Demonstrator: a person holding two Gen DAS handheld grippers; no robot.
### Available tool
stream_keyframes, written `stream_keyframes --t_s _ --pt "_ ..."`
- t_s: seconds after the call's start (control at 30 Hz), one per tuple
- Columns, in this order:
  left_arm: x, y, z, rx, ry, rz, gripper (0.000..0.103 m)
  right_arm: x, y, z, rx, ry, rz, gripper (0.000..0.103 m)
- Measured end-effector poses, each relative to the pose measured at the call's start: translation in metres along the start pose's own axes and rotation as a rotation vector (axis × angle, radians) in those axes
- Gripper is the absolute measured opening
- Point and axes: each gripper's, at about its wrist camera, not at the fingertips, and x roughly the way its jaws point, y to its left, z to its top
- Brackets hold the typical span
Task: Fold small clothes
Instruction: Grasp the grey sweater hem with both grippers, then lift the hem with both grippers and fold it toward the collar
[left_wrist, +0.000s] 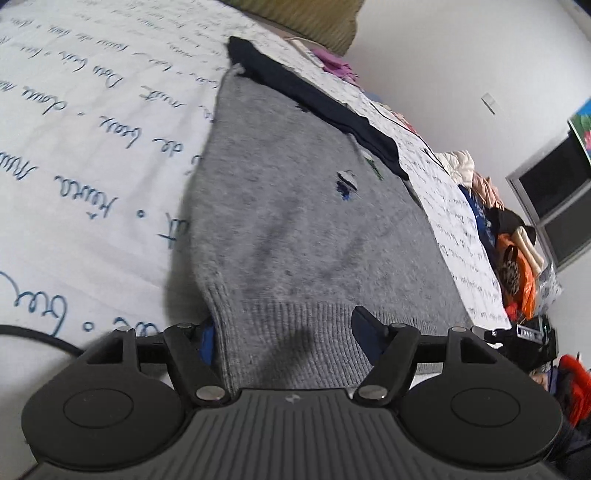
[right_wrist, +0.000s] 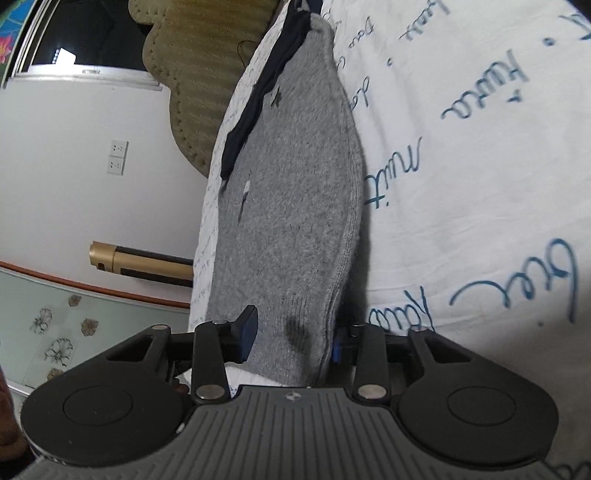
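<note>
1. Left wrist view: the left gripper (left_wrist: 284, 341) has its jaws wide apart over the ribbed hem of the gray sweater (left_wrist: 295, 206). They squeeze nothing.
2. The sweater lies flat on the bed sheet (left_wrist: 74, 147), near the bed's edge.
3. Right wrist view: the right gripper (right_wrist: 295, 334) has jaws partly open around the sweater's (right_wrist: 295, 184) hem, not pinching.
</note>
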Motion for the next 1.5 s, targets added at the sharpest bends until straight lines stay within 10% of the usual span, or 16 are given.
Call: stream_keyframes --t_s 0.37,0.4,0.47,0.53,0.77,0.9,1.07,1.5 --pt "0.000 -0.005 -0.004 0.026 -0.014 0.012 0.074 0.011 0.013 -0.020 -0.087 -0.123 -0.149 0.007" --pt "0.000 -0.006 -0.003 0.026 -0.010 0.020 0.070 0.013 0.016 -0.021 -0.098 -0.110 -0.165 0.007" --pt "0.002 -0.003 -0.001 0.013 0.013 0.043 0.023 0.016 0.020 -0.019 -0.096 -0.060 -0.157 0.007" --pt "0.001 0.008 0.002 -0.064 0.042 0.026 0.007 0.012 0.027 -0.017 -0.097 -0.049 -0.161 0.009" --pt "0.001 0.017 -0.003 -0.081 0.056 0.030 0.006 -0.001 0.007 -0.009 -0.042 -0.019 -0.160 0.009" --pt "0.000 0.019 -0.002 -0.086 0.058 0.027 0.006 -0.002 0.005 -0.011 -0.033 -0.018 -0.114 0.025" --pt "0.000 0.021 -0.002 -0.113 0.058 0.017 0.006 -0.010 -0.006 -0.015 0.009 -0.028 -0.110 0.006" --pt "-0.016 0.004 0.012 -0.059 0.015 -0.008 0.006 -0.017 0.026 -0.004 -0.048 -0.083 0.026 0.008"
